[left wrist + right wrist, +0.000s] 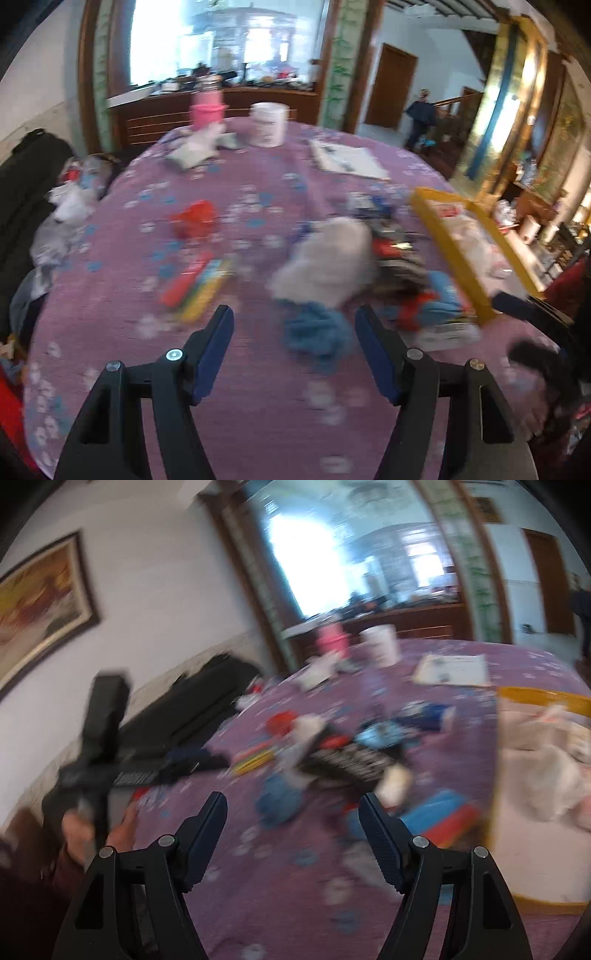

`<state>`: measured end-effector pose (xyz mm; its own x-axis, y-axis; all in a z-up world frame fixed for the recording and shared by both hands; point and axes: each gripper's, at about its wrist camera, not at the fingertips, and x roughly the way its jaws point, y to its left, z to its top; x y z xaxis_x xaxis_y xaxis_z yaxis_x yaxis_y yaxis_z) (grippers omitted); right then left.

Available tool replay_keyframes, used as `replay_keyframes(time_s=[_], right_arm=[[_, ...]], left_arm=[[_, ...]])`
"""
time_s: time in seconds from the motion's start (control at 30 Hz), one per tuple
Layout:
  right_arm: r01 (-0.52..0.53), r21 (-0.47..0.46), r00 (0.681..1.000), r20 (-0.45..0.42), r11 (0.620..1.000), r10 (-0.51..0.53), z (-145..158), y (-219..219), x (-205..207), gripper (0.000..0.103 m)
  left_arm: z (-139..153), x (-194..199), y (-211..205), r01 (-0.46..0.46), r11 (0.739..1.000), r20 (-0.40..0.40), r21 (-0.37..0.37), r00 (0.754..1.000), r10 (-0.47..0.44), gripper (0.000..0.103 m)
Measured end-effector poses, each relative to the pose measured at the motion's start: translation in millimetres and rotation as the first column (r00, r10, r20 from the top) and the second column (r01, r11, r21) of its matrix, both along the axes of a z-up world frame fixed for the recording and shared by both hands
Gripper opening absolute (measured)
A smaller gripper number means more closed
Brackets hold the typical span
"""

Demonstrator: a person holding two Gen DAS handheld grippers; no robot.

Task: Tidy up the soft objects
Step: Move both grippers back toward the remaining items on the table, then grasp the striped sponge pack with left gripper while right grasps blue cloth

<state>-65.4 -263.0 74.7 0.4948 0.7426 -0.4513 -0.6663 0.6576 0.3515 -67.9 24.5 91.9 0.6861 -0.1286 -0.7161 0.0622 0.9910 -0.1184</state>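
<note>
Soft items lie scattered on a purple flowered tablecloth (258,406). A crumpled blue cloth (316,332) lies just ahead of my left gripper (294,314), whose jaws stand open and empty above the table. Beyond it are a pale grey-white soft bundle (325,266), a black-and-white patterned cloth (399,273) and a red cloth (195,218). In the right wrist view my right gripper (291,801) is open and empty, with the blue cloth (277,801) in front of it and the patterned cloth (351,760) behind. Both views are motion-blurred.
A yellow-rimmed basket (535,698) holding white cloths stands at the right. A colourful flat box (199,284), paper sheets (347,160), a white tub (267,123) and a pink container (207,110) are on the table. A hand (85,830) grips the other tool's black body (105,716).
</note>
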Motion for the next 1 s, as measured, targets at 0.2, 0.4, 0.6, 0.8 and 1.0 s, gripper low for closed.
replay_keyframes(time_s=[0.2, 0.4, 0.6, 0.8, 1.0], right_arm=[[-0.046, -0.06, 0.998, -0.04, 0.997, 0.043, -30.5, 35.3, 2.4, 0.081], [-0.048, -0.048, 0.996, -0.08, 0.998, 0.044, -40.3, 33.4, 5.9, 0.081], [-0.066, -0.044, 0.993, -0.101, 0.997, 0.061, -37.4, 33.5, 2.8, 0.081], [-0.113, -0.076, 0.986, -0.128, 0.991, 0.103, -30.9, 49.4, 5.6, 0.082], [-0.114, -0.224, 0.985, -0.154, 0.968, 0.081, -27.1, 91.5, 23.0, 0.082]], left_arm=[[-14.5, 38.7, 53.5, -0.117, 0.988, -0.017, 0.1, 0.993, 0.119, 0.081], [-48.2, 99.1, 72.3, -0.057, 0.99, -0.135, 0.132, 0.988, 0.075, 0.084], [-75.2, 112.3, 74.4, -0.033, 0.998, -0.207, 0.059, 0.977, 0.045, 0.084], [-81.9, 91.0, 51.3, -0.036, 0.989, -0.173, 0.14, 0.983, 0.06, 0.055], [-76.4, 92.2, 70.3, -0.104, 0.994, -0.153, 0.028, 0.982, 0.107, 0.038]])
